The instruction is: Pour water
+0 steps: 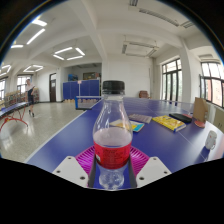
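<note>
1. Blue table [70,135] in a wide hall with ceiling lights carries the bottle [112,130], which stands upright between the gripper [112,160] fingers, close to the camera.
2. Both pink pads [86,157] appear to press on the bottle's lower body, so the fingers look clamped on it, though whether its base is on the table or lifted cannot be told.
3. Clear plastic with a black cap and red liquid filling about half: I judge it moderately heavy, smooth, slightly squeezable, and prone to slosh when tilted. The lower body, below the liquid line, seems the steadiest hold.
4. Beyond the bottle, to its right, lie a yellow box [168,123] and small flat items [139,125].
5. No receiving cup is visible near the bottle, and the cap is on, which would block pouring.
</note>
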`<action>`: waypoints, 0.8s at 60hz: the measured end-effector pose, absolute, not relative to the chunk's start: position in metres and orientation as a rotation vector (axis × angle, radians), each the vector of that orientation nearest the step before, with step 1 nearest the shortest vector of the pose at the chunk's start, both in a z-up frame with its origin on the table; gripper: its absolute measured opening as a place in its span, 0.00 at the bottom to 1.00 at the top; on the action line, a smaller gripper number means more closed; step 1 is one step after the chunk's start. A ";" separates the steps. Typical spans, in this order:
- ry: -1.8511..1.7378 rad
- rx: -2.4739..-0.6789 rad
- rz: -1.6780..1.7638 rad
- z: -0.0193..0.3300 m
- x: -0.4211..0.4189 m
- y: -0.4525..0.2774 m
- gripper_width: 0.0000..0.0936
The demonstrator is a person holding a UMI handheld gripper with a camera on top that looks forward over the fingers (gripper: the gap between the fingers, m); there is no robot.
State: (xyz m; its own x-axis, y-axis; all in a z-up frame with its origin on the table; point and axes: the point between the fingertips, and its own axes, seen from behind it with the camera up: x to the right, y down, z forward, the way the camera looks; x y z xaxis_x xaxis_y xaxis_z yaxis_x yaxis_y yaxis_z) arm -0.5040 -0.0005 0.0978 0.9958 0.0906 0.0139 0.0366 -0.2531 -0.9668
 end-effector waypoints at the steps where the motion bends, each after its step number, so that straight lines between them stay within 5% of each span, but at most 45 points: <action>1: -0.094 -1.824 0.052 0.099 -0.506 -0.003 0.50; 9: -0.095 -1.806 0.080 0.099 -0.505 -0.003 0.37; 19: -0.105 -1.781 0.156 0.122 -0.504 -0.005 0.36; 35: 0.100 -1.570 0.711 0.297 -0.474 -0.029 0.36; 48: 0.503 -1.198 1.474 0.408 -0.332 -0.034 0.36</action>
